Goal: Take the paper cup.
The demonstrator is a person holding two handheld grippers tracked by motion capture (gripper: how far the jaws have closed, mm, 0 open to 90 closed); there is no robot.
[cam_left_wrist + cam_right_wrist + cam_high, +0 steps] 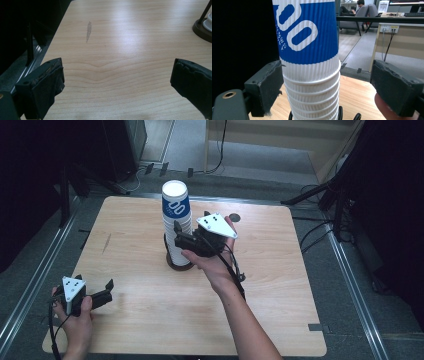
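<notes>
The cup stack [176,222] stands upside down on a dark base [178,261] near the tabletop's [280,285] centre, toward 12 o'clock. The right claw [176,234] gapes wide around its ribbed rims, one jaw touching. The left claw [107,288], wide and empty, hovers at 8 o'clock.

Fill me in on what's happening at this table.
A person works with a claw in each hand. The right claw is open around a stack of paper cups standing upside down on a dark base; one jaw seems to touch it, the other stands apart. The left claw hangs open over the bare wooden table.
</notes>
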